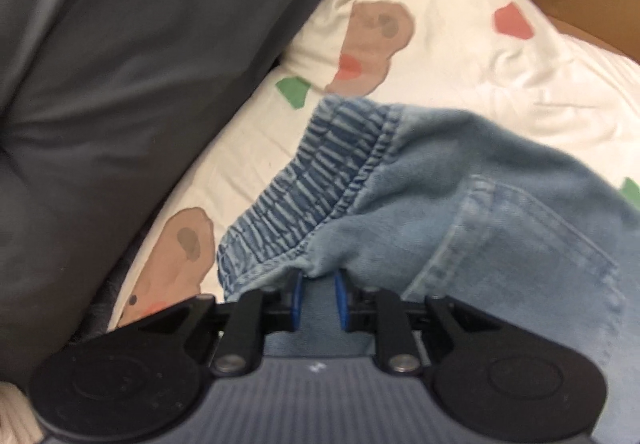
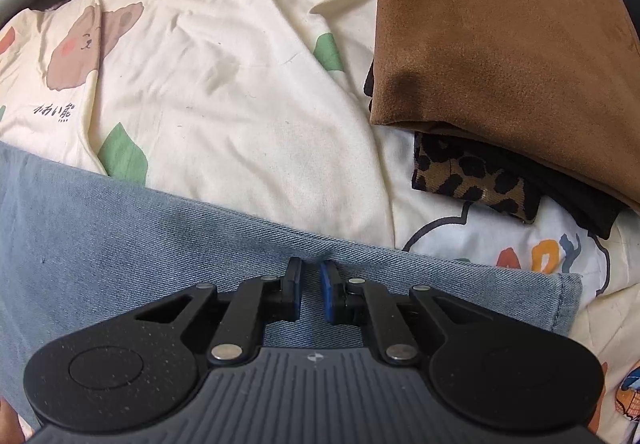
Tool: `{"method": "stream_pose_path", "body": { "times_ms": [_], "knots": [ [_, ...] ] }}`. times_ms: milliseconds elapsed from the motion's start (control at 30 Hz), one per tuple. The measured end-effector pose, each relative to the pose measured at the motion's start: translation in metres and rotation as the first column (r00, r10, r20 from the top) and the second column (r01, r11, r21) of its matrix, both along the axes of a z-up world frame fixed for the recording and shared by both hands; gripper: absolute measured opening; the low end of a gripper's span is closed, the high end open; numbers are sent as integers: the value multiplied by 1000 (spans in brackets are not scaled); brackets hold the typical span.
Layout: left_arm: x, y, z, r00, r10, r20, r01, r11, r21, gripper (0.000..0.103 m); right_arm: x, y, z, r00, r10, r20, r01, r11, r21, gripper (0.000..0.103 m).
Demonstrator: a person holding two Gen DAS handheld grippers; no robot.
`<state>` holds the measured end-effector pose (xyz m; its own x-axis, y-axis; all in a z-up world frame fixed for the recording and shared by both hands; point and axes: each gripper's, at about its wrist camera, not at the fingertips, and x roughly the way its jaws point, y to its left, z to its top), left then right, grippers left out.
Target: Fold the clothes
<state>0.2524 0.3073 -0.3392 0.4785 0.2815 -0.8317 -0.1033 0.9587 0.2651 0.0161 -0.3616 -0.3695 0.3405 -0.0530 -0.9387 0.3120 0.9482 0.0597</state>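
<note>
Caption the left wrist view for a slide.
Left tongs pinching the jeans near their elastic waistband, over a bear-print sheet.

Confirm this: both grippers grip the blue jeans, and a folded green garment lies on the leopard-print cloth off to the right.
Not quite: the folded garment is brown, not green, per the right wrist view. It lies on the leopard-print cloth. Both the left gripper and right gripper grip the jeans.

- Left wrist view: close, looking down its fingers onto light-blue denim jeans point(image 1: 460, 212).
- Right wrist view: equally close; same jeans point(image 2: 120, 228), same cream bear-print sheet point(image 2: 224, 84).
</note>
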Motion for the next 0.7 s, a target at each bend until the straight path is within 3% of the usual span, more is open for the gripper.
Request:
{"method": "stream_pose_path", "body": {
  "times_ms": [267, 333, 433, 700],
  "knots": [
    [-46, -37, 35, 999, -33, 2, 34, 995, -94, 51, 4, -25, 54, 997, -37, 65, 35, 999, 23, 17],
    [-58, -49, 45, 999, -39, -5, 38, 993, -115, 54, 5, -31, 68, 996, -46, 83, 44, 999, 29, 18],
    [-71, -62, 60, 999, -48, -10, 46, 987, -152, 59, 9, -43, 96, 991, -59, 120, 56, 998, 28, 29],
    [-99, -96, 108, 996, -88, 6, 88, 976, -199, 63, 27, -90, 201, 965, -59, 257, 73, 996, -45, 30]
  ]
}}
